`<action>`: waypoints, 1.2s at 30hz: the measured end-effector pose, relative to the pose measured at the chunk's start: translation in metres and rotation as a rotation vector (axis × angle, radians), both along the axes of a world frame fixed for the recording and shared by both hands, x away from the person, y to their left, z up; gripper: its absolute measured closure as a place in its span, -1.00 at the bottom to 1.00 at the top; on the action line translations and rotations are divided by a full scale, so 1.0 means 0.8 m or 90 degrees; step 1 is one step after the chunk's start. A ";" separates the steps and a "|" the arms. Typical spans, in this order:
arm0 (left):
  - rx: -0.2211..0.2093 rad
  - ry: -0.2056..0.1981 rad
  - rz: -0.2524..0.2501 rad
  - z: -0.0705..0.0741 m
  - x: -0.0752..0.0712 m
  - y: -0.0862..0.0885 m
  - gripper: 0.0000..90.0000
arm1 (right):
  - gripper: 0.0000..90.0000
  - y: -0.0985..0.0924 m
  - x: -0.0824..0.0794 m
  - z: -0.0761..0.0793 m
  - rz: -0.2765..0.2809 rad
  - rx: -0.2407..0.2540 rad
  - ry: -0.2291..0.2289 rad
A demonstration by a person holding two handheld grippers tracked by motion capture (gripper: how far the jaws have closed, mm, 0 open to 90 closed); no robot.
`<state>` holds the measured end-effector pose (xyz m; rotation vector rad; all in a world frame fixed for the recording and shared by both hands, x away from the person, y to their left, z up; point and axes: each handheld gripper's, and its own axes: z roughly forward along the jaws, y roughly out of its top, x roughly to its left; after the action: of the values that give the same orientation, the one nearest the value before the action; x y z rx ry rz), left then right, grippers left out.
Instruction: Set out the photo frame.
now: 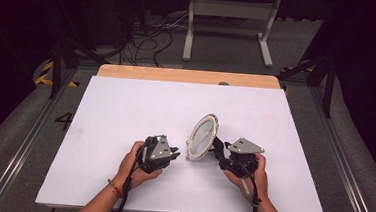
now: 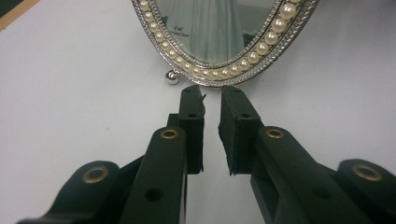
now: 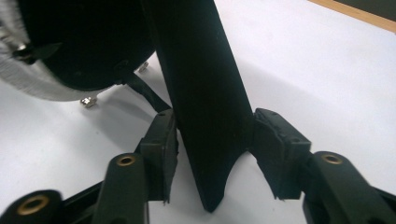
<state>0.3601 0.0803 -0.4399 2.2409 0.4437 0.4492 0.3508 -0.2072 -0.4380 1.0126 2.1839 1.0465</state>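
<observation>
White counter (image 1: 125, 111), dark room behind. Oval pearl-rimmed frame (image 1: 202, 137) stands upright betw both grippers. R gripper (image 1: 221, 149) behind frame, jaws either side of black back stand (image 3: 205, 93), pads at its edges. L gripper (image 1: 174, 154) just in front of frame rim, jaws nearly together, narrow gap, nothing held.

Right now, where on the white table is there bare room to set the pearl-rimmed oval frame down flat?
The white tabletop is bare across its whole far half up to the wooden edge strip, and along its left and right sides. It is crowded near the front middle, where the silver pearl-rimmed oval frame stands between the left tool and right tool.
</observation>
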 end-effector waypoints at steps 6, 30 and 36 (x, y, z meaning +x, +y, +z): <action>-0.007 0.015 0.006 -0.003 0.008 -0.001 0.80 | 0.33 0.010 0.003 0.003 0.012 -0.001 -0.014; -0.023 0.030 0.015 -0.003 0.014 0.005 0.73 | 0.22 0.031 0.030 0.007 0.012 -0.037 -0.029; -0.035 0.042 0.033 0.000 0.032 0.004 0.69 | 0.26 0.022 0.025 0.002 0.046 -0.028 -0.053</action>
<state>0.3857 0.0831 -0.4403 2.2003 0.5439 0.3865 0.3705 -0.1895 -0.4363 0.8616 2.1796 1.0491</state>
